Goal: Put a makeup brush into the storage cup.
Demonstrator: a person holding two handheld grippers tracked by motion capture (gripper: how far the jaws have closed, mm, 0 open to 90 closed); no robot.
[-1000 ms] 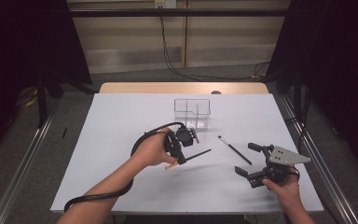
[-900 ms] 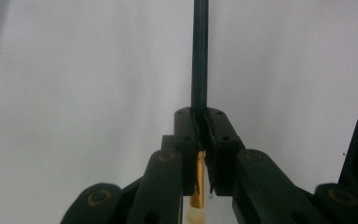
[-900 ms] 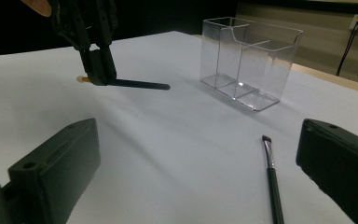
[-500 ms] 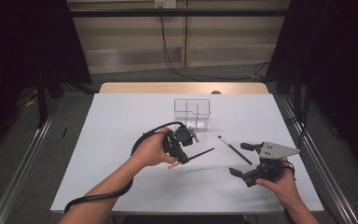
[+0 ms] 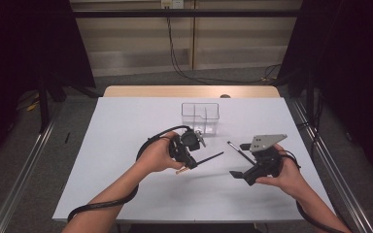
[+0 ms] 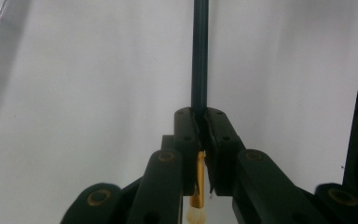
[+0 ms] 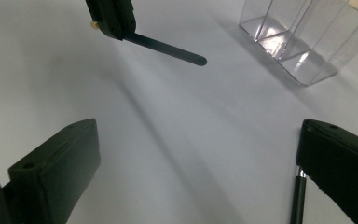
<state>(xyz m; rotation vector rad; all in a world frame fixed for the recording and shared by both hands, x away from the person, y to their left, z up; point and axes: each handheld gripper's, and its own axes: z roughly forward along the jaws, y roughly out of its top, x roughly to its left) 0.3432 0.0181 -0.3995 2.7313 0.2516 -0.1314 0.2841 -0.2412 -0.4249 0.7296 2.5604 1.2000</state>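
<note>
My left gripper [image 5: 193, 161] hovers over the middle of the white table [image 5: 126, 126], shut on a makeup brush [image 5: 212, 157]. In the left gripper view the jaws [image 6: 200, 116] pinch the brush's dark handle [image 6: 199, 56], and its gold ferrule and pale bristles [image 6: 196, 205] hang behind them. My right gripper [image 5: 240, 160] stands open to the right with nothing between its fingers. A second dark brush [image 5: 235, 148] lies on the table just by it, and its tip [image 7: 298, 200] shows beside the right jaw in the right gripper view, where the gripper [image 7: 198, 135] is wide open.
A clear plastic divided holder [image 5: 200, 116] stands behind the left gripper, also seen in the right gripper view as the holder [image 7: 298, 42]. A wooden strip [image 5: 189, 91] runs along the table's far edge. Metal rails flank both sides.
My right gripper has moved left and a little forward, closer to the second brush. The left gripper keeps its hold on the brush and has barely moved.
</note>
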